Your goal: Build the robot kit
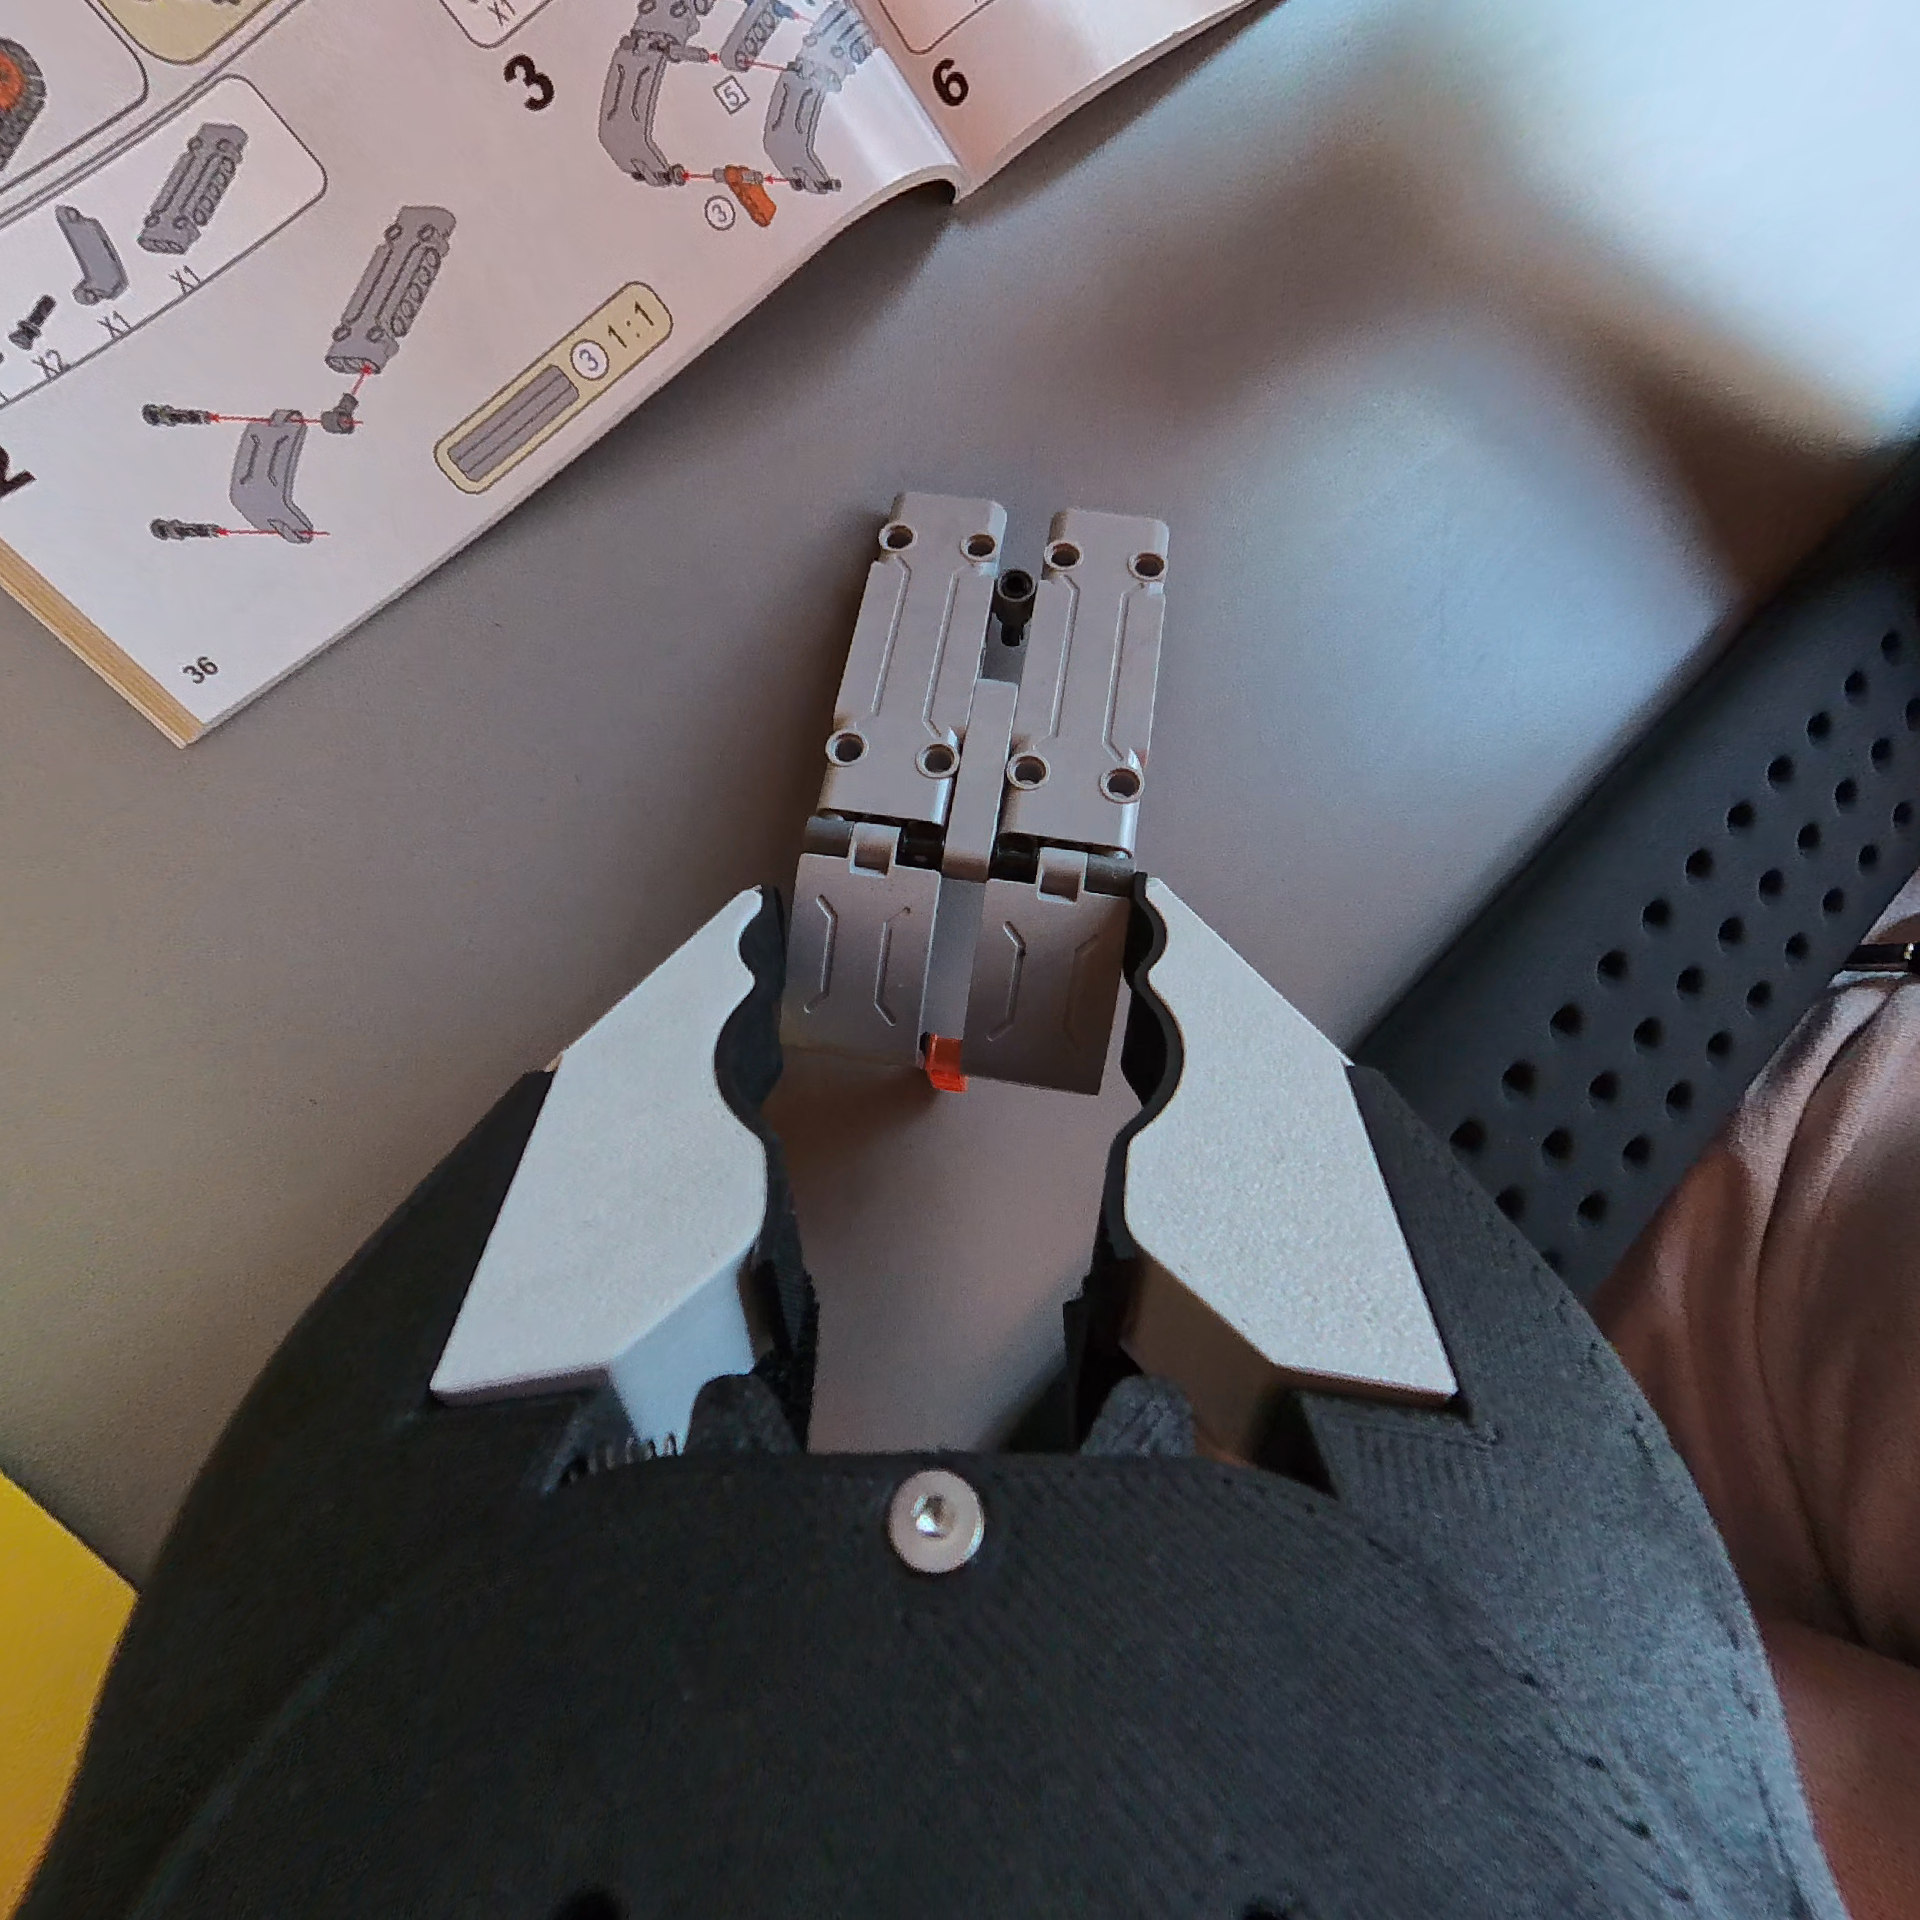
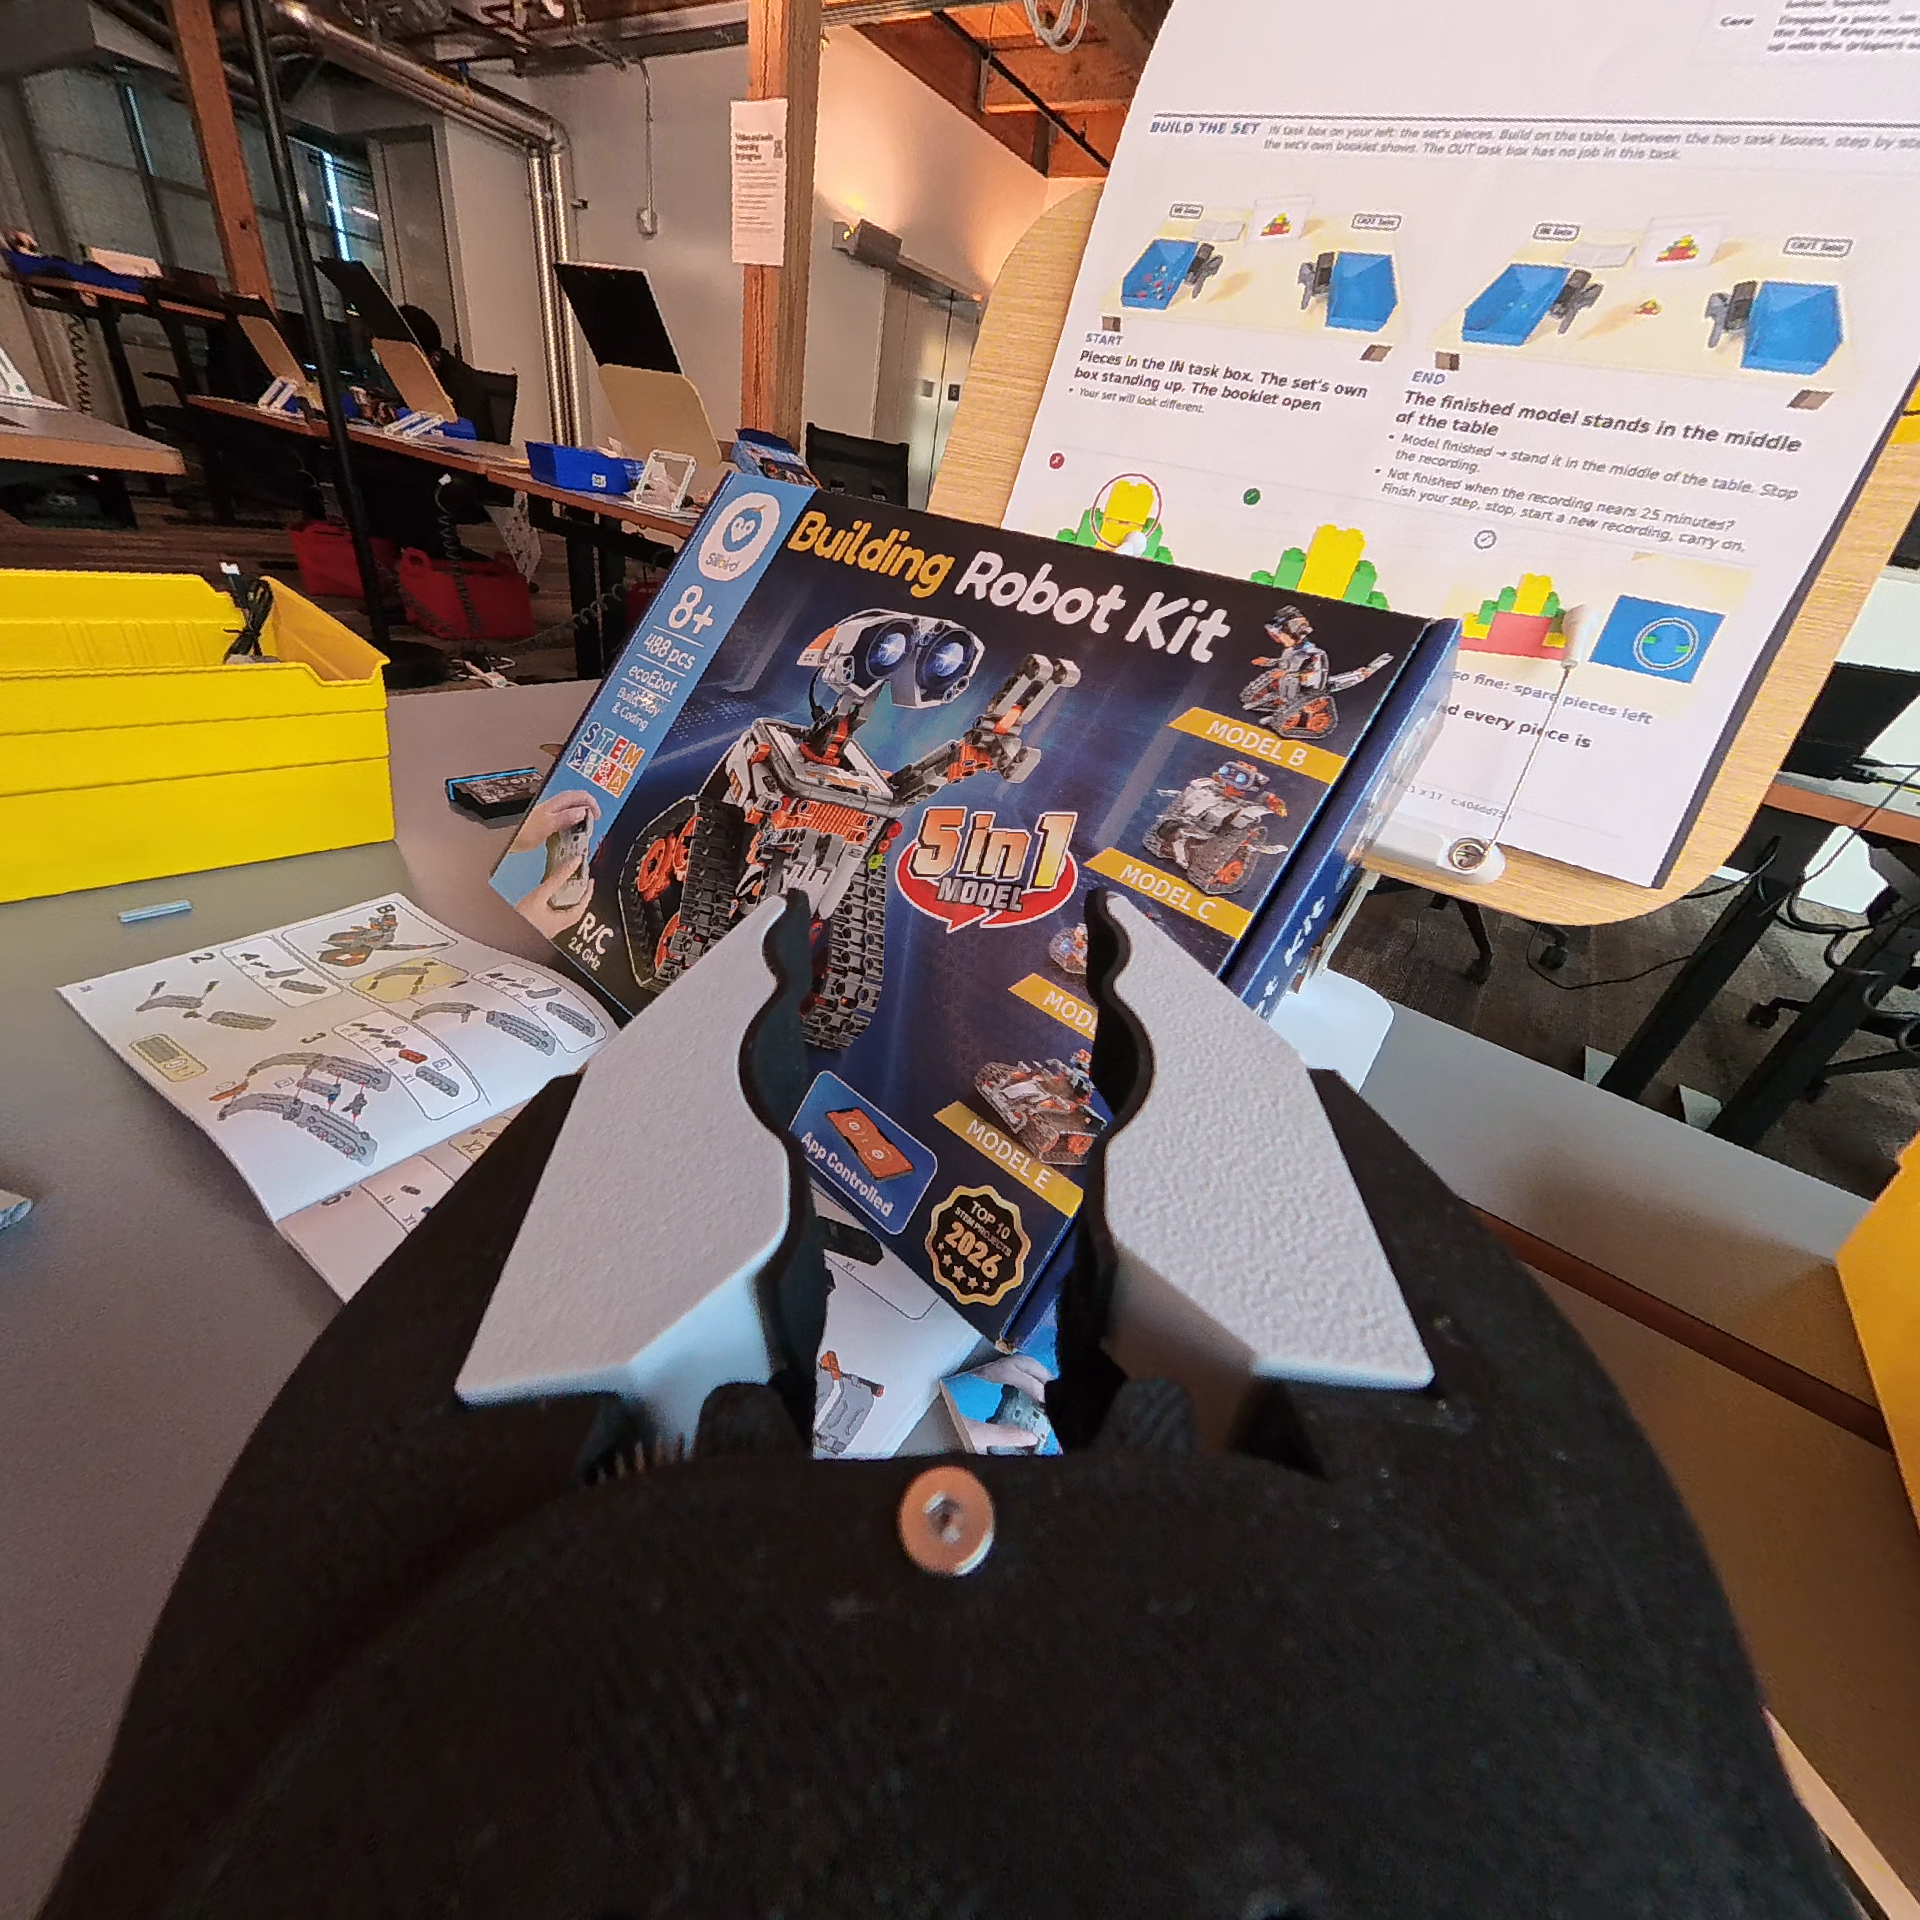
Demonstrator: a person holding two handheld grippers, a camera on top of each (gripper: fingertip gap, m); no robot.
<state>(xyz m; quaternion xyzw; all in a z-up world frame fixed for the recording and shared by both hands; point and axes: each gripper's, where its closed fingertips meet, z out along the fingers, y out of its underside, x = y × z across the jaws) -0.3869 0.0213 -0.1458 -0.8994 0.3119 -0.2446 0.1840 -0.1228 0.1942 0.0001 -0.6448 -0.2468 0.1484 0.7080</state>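
In the left wrist view my left gripper (image 1: pixel 954 899) is shut on a grey brick assembly (image 1: pixel 997 707). Its pads press both sides of the lower hinged block. The assembly has two long grey panels with pin holes, a black pin at the far end and a small orange piece (image 1: pixel 945 1062) at the near end. I cannot tell whether it rests on the grey table (image 1: pixel 1351 468) or hangs just above it. In the right wrist view my right gripper (image 2: pixel 945 909) is open and empty. It is held in the air in front of a standing blue kit box (image 2: pixel 987 748).
An open instruction booklet (image 1: pixel 416 312) lies at the far left, and also shows in the right wrist view (image 2: pixel 343 1039). A yellow bin (image 2: pixel 177 727) stands at the left. A printed sheet on a board (image 2: pixel 1455 416) stands behind the box. A black perforated seat (image 1: pixel 1714 935) and a person's sleeve (image 1: pixel 1818 1299) are at the right. To reach the black perforated seat (image 1: pixel 1714 935) in a straight line is about 20 cm for my left fingers, about 35 cm for my right.
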